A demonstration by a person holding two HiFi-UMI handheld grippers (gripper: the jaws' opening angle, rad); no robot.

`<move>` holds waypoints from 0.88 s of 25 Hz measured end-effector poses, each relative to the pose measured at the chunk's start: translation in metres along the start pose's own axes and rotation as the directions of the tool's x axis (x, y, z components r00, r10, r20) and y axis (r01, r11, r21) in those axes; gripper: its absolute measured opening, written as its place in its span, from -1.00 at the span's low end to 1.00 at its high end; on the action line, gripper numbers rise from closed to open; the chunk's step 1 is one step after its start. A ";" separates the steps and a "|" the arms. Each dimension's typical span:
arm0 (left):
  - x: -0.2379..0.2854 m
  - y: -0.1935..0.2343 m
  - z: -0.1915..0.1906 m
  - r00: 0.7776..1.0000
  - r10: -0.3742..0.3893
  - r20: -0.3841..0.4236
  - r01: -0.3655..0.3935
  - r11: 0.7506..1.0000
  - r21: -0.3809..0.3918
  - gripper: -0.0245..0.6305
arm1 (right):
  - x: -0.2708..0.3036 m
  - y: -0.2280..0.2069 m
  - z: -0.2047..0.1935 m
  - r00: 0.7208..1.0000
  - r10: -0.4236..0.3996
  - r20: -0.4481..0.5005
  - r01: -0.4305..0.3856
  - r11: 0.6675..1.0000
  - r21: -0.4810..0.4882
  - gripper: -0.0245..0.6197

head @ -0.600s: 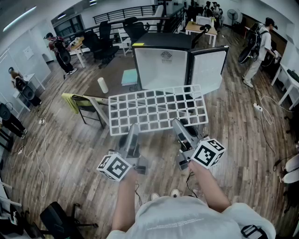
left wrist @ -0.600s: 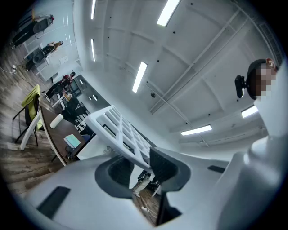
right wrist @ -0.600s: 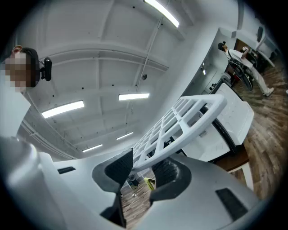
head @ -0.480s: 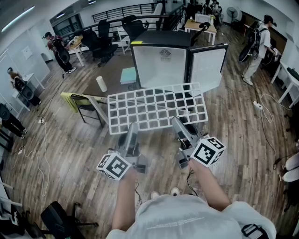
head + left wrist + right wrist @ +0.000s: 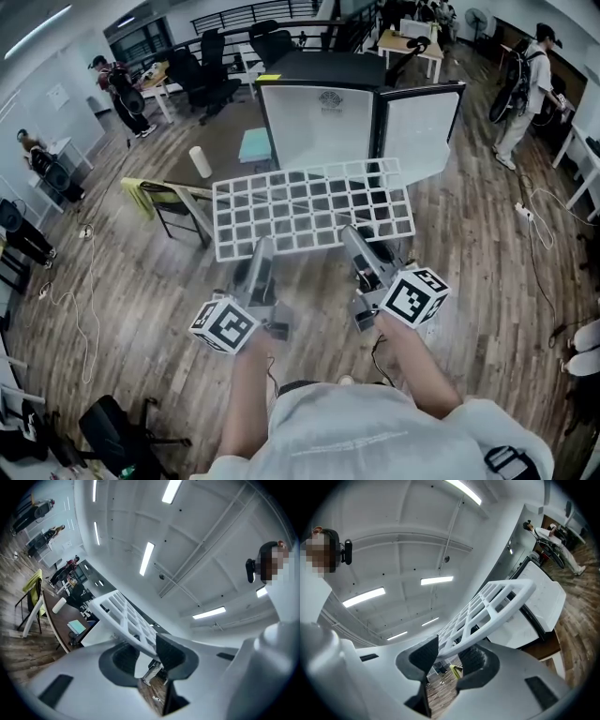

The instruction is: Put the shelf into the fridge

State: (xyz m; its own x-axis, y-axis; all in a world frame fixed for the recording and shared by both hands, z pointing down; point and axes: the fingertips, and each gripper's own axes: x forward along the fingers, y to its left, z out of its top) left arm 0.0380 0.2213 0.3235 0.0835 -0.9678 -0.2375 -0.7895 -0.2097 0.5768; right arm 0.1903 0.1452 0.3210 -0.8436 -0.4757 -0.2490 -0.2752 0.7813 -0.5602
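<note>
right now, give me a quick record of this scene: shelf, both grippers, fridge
shelf: white grid panel, held in the air, roughly level, in front of the fridge
left gripper: shut on the shelf's near edge
right gripper: shut on the same edge, further to the right
fridge: straight ahead, beyond the shelf
door: swung open
shelf in fridge: not yet
</note>
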 end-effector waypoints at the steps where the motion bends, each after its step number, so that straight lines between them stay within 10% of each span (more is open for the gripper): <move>1: 0.006 -0.001 -0.003 1.000 0.007 0.001 -0.007 1.000 0.002 -0.64 | 0.001 -0.007 0.003 1.000 0.003 -0.005 -0.003 1.000 0.004 -0.52; 22: 0.161 0.127 -0.011 0.999 0.015 -0.042 -0.019 0.996 -0.089 -0.63 | 0.143 -0.138 0.009 0.996 -0.074 -0.050 0.074 0.997 -0.012 -0.52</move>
State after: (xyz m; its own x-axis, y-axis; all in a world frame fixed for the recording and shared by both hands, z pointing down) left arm -0.0424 0.0375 0.3674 0.0973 -0.9758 -0.1957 -0.7336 -0.2032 0.6484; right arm 0.1119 -0.0340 0.3558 -0.8427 -0.5119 -0.1671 -0.3423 0.7488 -0.5676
